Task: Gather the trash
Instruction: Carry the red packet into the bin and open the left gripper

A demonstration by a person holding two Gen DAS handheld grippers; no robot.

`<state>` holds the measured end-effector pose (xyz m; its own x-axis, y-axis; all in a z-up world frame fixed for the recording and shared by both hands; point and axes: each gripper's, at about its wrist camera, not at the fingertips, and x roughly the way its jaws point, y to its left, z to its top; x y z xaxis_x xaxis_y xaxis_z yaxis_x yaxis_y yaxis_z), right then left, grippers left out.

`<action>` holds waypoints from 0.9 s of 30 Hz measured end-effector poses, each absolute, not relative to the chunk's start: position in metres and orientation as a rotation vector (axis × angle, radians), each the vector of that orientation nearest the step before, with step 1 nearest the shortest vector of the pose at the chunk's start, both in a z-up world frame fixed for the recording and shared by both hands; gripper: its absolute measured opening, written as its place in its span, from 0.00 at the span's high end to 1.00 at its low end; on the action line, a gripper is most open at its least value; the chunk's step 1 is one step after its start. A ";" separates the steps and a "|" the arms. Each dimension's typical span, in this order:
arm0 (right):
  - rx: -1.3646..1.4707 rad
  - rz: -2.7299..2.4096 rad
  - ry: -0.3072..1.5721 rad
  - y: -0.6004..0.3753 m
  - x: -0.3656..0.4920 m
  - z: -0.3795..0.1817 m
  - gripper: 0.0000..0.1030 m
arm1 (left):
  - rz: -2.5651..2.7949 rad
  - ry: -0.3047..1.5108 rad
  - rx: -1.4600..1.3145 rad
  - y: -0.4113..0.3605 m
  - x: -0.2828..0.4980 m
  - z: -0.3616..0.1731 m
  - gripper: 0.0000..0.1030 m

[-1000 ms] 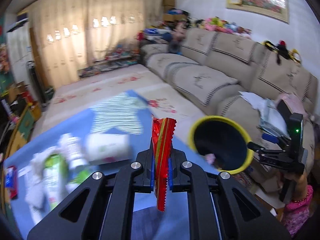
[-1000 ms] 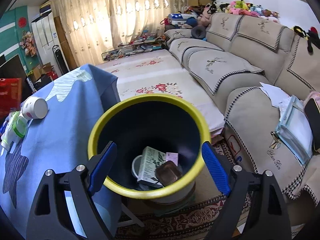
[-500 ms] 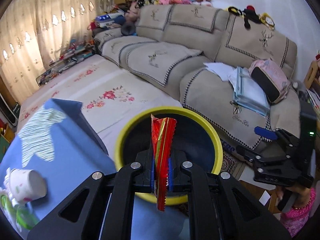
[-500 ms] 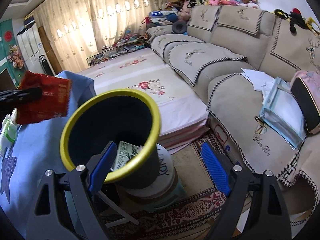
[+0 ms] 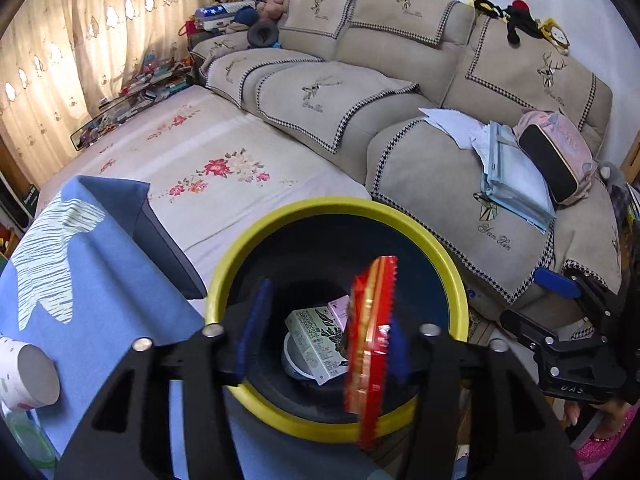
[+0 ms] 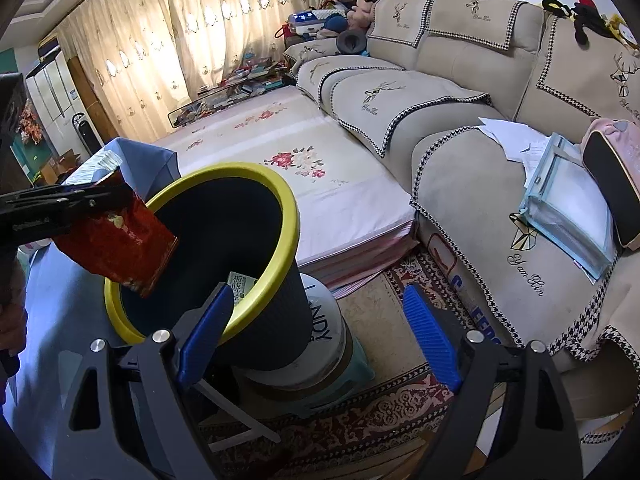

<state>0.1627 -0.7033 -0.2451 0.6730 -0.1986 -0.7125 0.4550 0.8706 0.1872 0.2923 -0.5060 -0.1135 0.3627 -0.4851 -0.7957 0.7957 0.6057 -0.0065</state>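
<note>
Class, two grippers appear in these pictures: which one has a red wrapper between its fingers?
The left gripper: the red wrapper hangs between its open fingers, over the bin. The right gripper is open with nothing between its fingers.

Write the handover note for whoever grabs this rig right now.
Left gripper: open, fingers spread; the red snack wrapper is leaving them above the yellow-rimmed bin.
Right gripper: open, empty, beside the bin.
Done: a green-printed carton, a pink packet and a white tub already lie in the bin.
Left: confirm the wrapper lands inside, then fetch the paper cup and the other items on the blue cloth.
</note>
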 end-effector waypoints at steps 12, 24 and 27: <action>0.349 -0.373 0.748 -0.693 0.162 -0.241 0.20 | -0.868 0.841 0.340 -0.473 0.294 -0.092 0.22; 0.370 -0.400 0.757 -0.708 0.153 -0.247 0.20 | -0.830 1.125 0.390 -0.512 0.321 -0.121 0.21; 0.381 -0.406 0.764 -0.713 0.151 -0.251 0.20 | -0.823 1.141 0.423 -0.523 0.322 -0.125 0.21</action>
